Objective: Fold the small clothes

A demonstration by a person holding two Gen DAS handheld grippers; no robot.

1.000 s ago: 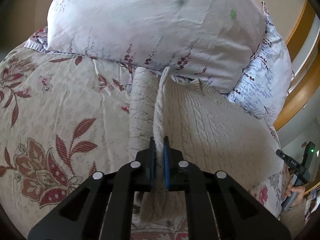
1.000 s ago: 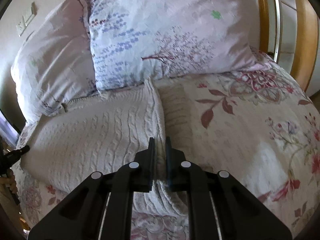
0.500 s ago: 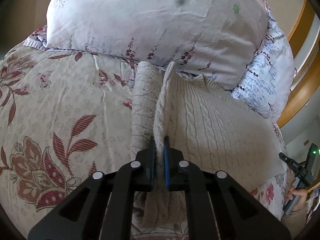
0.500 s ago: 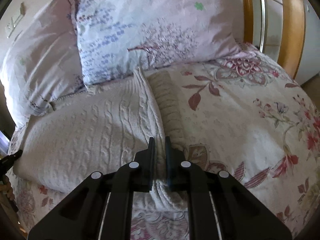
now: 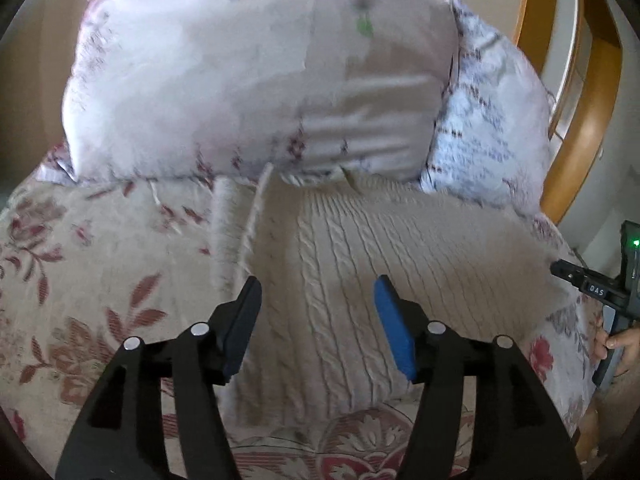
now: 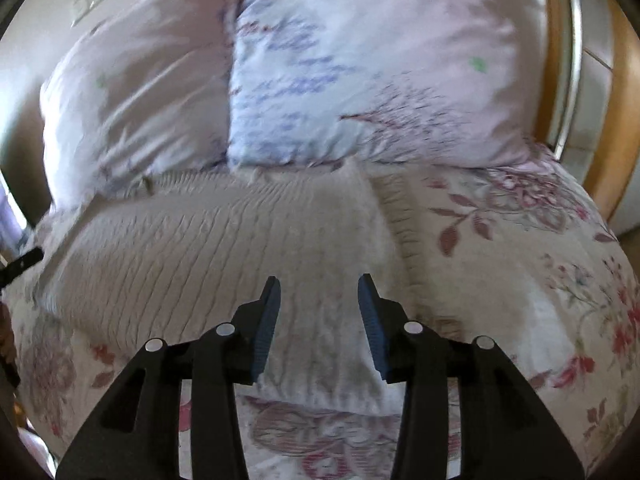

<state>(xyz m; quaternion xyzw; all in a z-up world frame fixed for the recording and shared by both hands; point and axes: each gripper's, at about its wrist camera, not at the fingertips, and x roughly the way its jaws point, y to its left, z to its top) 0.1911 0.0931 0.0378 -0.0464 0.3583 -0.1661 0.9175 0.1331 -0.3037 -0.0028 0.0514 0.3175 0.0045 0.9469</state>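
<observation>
1. A floral quilt point(image 5: 100, 280) covers the bed and serves as the folding surface; its broad, soft top gives the garment room to lie flat.

2. Two pillows lean at the head of the bed: a pale one point(image 5: 248, 80) and a blue-printed one point(image 6: 360, 72) beside it. They stand just behind the work, and the garment's far edge runs up against their bases.

3. A cream cable-knit sweater point(image 5: 360, 264) lies spread across the quilt in front of the pillows. At each end a narrower strip of knit, likely a sleeve, lies alongside the body point(image 6: 400, 220), which suggests the side folds are in place and a crosswise fold remains.

4. A wooden bed frame point(image 5: 588, 120) curves past the right side of the bed, clear of the work.

5. The left gripper point(image 5: 316, 320) hovers over the sweater's near edge at one end, jaws spread wide and holding nothing, blue pads point(image 5: 394, 332) facing each other across the knit.

6. The right gripper point(image 6: 318, 316) hangs over the other end, its jaws also apart and empty, though slightly less wide. With one tool at each end, both appear placed to take matching corners for the next fold.

7. Motion blur softens both views, so fine detail of the hem cannot be read.
</observation>
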